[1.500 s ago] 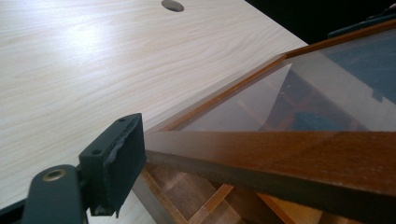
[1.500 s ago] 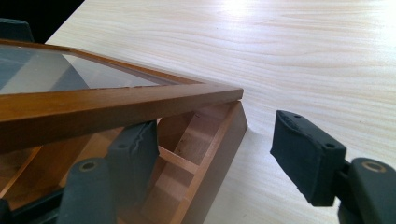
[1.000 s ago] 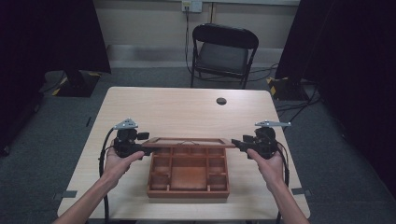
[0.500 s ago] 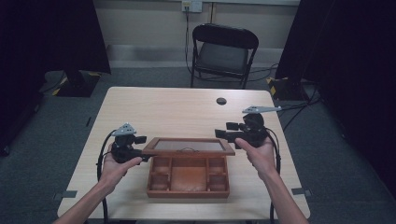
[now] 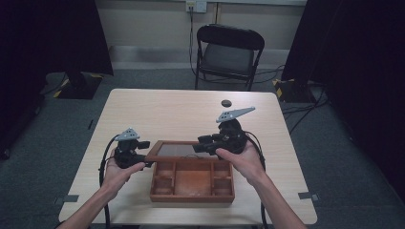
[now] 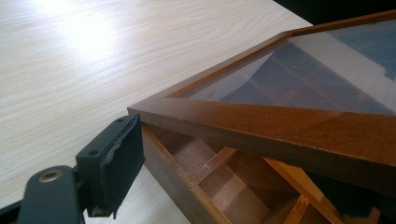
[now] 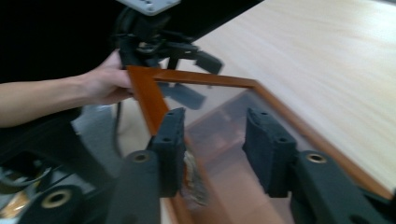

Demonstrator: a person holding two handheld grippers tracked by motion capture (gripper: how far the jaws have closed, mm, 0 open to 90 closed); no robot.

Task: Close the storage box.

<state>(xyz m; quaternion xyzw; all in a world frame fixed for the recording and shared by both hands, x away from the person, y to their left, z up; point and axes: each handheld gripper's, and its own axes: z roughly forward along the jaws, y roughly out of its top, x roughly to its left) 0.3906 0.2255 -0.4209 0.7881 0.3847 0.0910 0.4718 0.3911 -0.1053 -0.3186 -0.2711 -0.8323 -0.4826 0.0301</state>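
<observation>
A brown wooden box (image 5: 191, 195) with several compartments sits near the table's front edge. Its glass lid (image 5: 184, 149) is raised at the front and tilted. My left gripper (image 5: 147, 156) is at the lid's left front corner (image 6: 154, 109), which lies between its open jaws. A gap shows between the visible pad (image 6: 116, 158) and the lid. My right gripper (image 5: 199, 143) hovers over the lid's right part, pointing left. Its jaws (image 7: 215, 116) have just been closing and stand apart with nothing between them. Beyond them I see the left gripper (image 7: 191, 70) and the hand holding it.
A small black round object (image 5: 225, 102) lies near the back edge of the light wooden table (image 5: 167, 109). A dark chair (image 5: 229, 52) stands behind the table. Black cables trail from both grippers toward the front edge.
My right gripper left the lid's right end and moved left and up over the lid. The left gripper stayed at the left corner. The lid's glass face now shows more.
</observation>
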